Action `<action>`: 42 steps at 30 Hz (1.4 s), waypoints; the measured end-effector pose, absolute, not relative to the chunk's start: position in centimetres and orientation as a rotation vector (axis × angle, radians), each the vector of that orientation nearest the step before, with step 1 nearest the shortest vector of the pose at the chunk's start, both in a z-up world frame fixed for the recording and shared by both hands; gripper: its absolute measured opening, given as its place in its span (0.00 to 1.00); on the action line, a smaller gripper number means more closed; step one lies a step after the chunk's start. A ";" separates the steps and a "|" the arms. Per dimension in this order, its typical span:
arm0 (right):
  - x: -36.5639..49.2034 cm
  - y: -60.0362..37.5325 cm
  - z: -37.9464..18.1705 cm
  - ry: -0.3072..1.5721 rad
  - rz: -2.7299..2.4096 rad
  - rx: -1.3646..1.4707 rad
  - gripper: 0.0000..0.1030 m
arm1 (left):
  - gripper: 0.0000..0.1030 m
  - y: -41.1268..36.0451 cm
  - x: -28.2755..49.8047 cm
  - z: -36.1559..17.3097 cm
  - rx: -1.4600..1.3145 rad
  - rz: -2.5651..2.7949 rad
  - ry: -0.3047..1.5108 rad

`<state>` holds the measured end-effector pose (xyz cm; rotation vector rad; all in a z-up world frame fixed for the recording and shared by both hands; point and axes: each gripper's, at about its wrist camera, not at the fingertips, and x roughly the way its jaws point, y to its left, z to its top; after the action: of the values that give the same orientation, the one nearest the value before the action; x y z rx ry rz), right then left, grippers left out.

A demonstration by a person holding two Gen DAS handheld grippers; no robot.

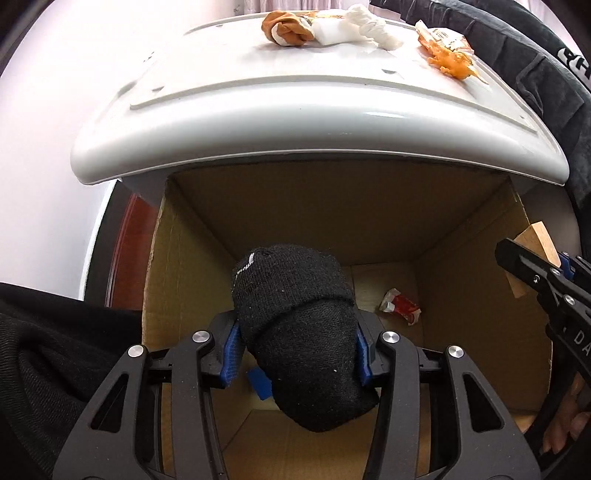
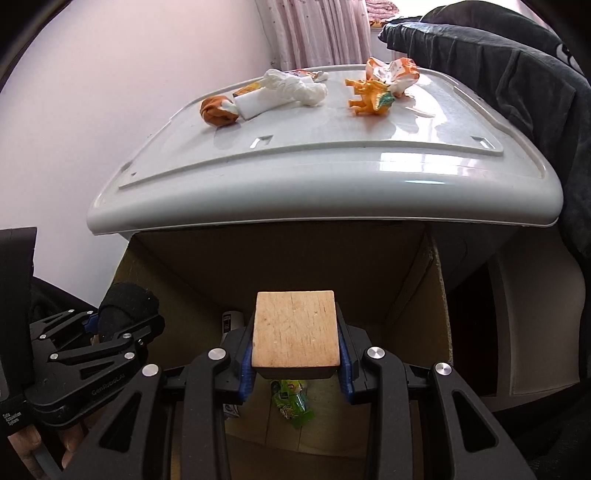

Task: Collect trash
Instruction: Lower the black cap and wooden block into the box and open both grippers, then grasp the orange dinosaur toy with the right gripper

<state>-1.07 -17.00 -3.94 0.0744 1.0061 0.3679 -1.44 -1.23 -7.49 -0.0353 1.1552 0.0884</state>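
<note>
Gripped between the left gripper's point(image 1: 297, 352) jaws, a rolled black sock point(image 1: 299, 332) hangs over the open cardboard box point(image 1: 461, 295). Beside it, the right gripper point(image 2: 295, 360) pinches a wooden block point(image 2: 295, 328). Beyond, crumpled tissue point(image 2: 291, 88) and a toy dinosaur point(image 2: 369, 96) lie on the white table point(image 2: 332, 166).

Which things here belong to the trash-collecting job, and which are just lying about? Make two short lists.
Job:
- black sock, in left tongs
- wooden block, in right tongs
- cardboard box
- red wrapper, green wrapper inside
- white tissue, orange wrapper on lid

Lying about:
- dark garment
- curtain
</note>
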 end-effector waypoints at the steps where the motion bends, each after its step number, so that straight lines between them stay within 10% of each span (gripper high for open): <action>1: -1.1 -17.0 -3.9 1.004 0.370 0.076 0.33 | 0.44 -1.3 -1.5 -7.5 -0.033 0.090 1.154; 11: -1.0 -16.9 -3.8 1.008 0.384 0.084 0.35 | 0.50 -2.1 -1.8 -7.4 -0.014 0.094 1.152; 15: -1.1 -17.3 -3.0 0.969 0.371 0.098 0.55 | 0.67 -2.2 -1.8 -7.3 0.002 0.130 1.147; 42: 11.2 -19.6 1.5 0.823 0.225 0.119 0.61 | 0.67 -2.0 -2.2 -6.1 -0.085 0.094 1.114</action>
<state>11.15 -19.61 1.51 0.1188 0.8230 0.2250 -2.23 -2.03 -6.14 -0.0846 1.1141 0.0937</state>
